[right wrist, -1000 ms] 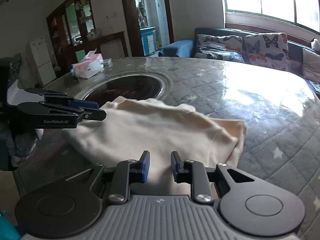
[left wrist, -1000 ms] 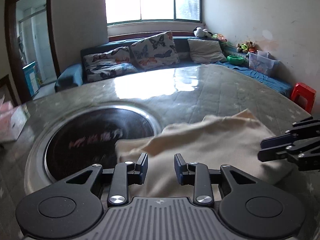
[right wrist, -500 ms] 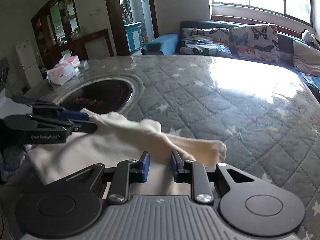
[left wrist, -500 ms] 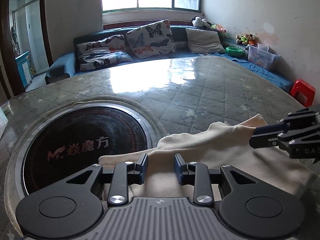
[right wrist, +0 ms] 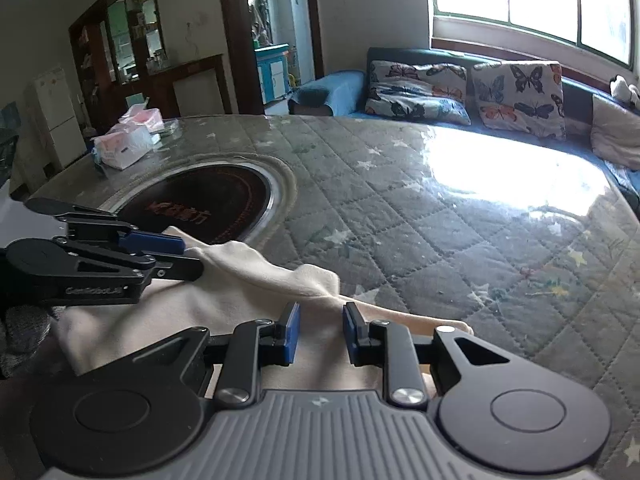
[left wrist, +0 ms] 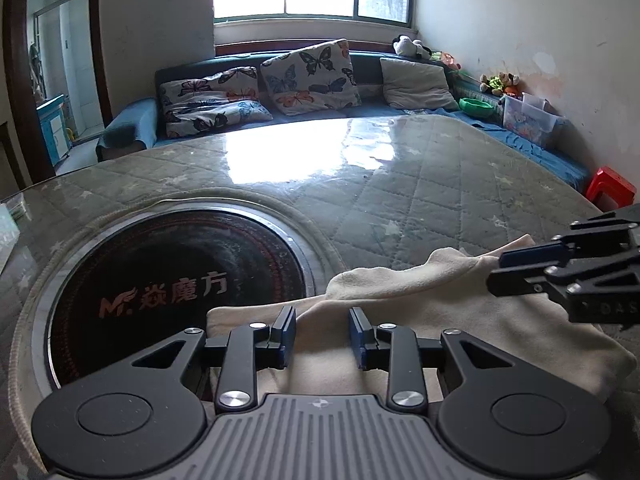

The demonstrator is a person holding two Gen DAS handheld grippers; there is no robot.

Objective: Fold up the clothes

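A cream garment (left wrist: 460,312) (right wrist: 248,276) lies on the quilted table, partly over the rim of the round black hotplate (left wrist: 172,276). My left gripper (left wrist: 320,334) (right wrist: 190,258) has a raised fold of the cloth pinched between its blue pads, and its jaws are opening. My right gripper (right wrist: 320,334) (left wrist: 494,274) grips the same fold further right, its jaws opening too. The lifted edge runs as a ridge between the two grippers. The garment's near part is hidden under both gripper bodies.
The glass-topped table (left wrist: 400,184) stretches far ahead. Tissue packs (right wrist: 128,140) sit at its far left. A blue sofa with butterfly cushions (left wrist: 308,76) lines the window wall. A red stool (left wrist: 610,188) stands by the table's right edge.
Both grippers have drawn back toward the near edge, pulling the garment's far edge over itself. The cloth now covers less of the table and most of the hotplate shows.
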